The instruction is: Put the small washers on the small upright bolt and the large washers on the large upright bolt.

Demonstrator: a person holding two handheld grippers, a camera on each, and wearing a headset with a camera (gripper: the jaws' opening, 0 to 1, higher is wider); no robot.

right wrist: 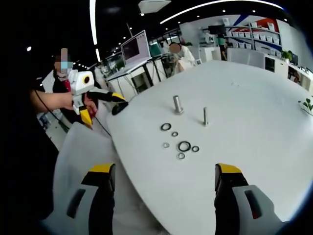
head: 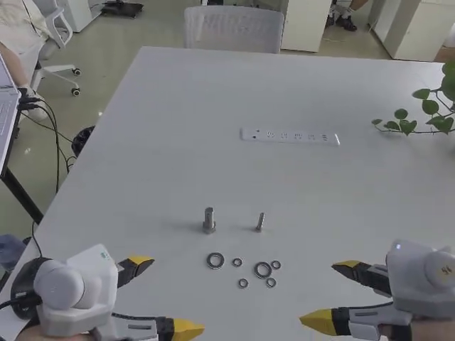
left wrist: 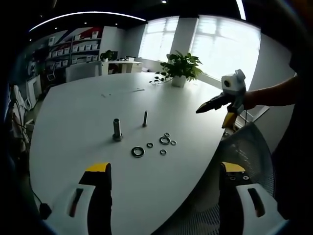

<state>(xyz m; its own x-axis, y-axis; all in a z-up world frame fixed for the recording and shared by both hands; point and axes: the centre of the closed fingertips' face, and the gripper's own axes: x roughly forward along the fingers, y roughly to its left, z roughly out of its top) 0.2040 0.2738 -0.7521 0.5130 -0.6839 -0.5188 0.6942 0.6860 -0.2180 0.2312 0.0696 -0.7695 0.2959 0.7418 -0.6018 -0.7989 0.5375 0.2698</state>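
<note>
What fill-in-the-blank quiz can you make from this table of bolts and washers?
The table holds ___ large washers.
Beside them lie ___ small washers.
In the head view, the large bolt stands ___ of the small bolt.
The left hand-held gripper and right hand-held gripper both have jaws ___.
Missing words: two, four, left, open.

White table [head: 178, 128] ahead of me, broad and pale. A white power strip [head: 289, 136] lies flat toward its far side. A leafy plant [head: 407, 126] reaches in over the right edge; the left gripper view shows its white pot [left wrist: 179, 81] standing on the tabletop. A mesh-backed chair [head: 233, 30] sits at the far end. Black cables [head: 57, 145] trail over the floor on my left, near a wheeled office chair [head: 55, 32].
</note>
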